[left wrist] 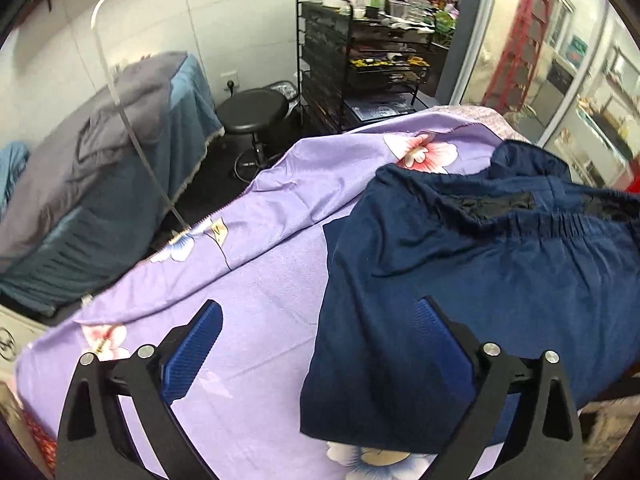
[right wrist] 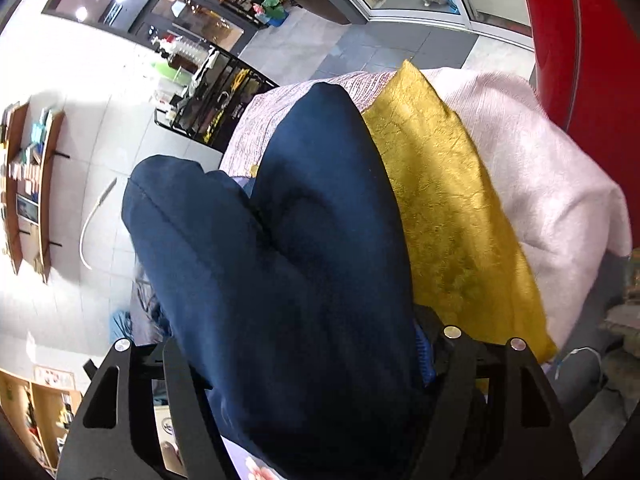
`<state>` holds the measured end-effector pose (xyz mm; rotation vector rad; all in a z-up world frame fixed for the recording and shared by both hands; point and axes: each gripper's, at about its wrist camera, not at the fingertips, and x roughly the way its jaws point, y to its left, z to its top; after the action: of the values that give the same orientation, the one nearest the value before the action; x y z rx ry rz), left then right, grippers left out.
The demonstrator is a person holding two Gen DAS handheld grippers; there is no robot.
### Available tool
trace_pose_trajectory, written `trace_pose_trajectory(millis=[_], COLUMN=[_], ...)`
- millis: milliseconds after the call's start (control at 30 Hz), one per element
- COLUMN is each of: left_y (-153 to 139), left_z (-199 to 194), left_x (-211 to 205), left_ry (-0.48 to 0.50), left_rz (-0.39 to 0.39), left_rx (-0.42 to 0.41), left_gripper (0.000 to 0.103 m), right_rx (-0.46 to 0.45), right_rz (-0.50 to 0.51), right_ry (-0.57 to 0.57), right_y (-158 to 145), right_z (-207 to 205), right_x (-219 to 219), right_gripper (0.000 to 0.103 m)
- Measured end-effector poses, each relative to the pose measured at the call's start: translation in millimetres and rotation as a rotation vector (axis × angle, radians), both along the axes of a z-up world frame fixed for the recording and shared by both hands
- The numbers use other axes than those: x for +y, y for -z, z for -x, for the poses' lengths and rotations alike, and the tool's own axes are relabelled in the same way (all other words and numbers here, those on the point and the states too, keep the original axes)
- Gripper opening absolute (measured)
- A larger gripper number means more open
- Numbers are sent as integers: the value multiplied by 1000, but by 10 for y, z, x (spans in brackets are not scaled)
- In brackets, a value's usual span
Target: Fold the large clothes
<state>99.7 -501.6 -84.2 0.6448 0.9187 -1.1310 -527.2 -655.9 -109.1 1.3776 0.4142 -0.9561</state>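
A pair of navy blue trousers [left wrist: 472,280] with an elastic waistband lies on a purple floral bedsheet [left wrist: 264,272], waistband at the far right. My left gripper [left wrist: 320,312] is open just above the sheet, its right finger [left wrist: 440,340] over the trousers' near edge and its left finger [left wrist: 196,344] over bare sheet. In the right wrist view the navy trousers [right wrist: 288,264] are draped thickly between my right gripper's fingers; the fingertips are buried in the cloth, with a blue pad [right wrist: 424,356] showing at the right.
A yellow cushion [right wrist: 444,208] and a pale pink blanket [right wrist: 540,184] lie right of the trousers. A second bed with grey-blue covers [left wrist: 100,168], a black stool [left wrist: 252,112], a black wire rack [left wrist: 360,60] and a white lamp arm [left wrist: 108,40] stand beyond the bed.
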Motion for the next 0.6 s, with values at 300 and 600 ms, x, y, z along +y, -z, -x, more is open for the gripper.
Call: trace_pose_trajectory(millis=[300,600], left_y=[-183,-277], left_z=[144,242], left_x=[131,182], left_ry=[40,54], left_rz=[35,42], left_rx=[-32,-37], left_gripper=[96,96], right_rx=[122,547], right_rz=[-44,-34], right_ry=[-114,-257], right_y=[-219,-804], right_z=[37,-356], right_x=[27,18], right_gripper=[74,86])
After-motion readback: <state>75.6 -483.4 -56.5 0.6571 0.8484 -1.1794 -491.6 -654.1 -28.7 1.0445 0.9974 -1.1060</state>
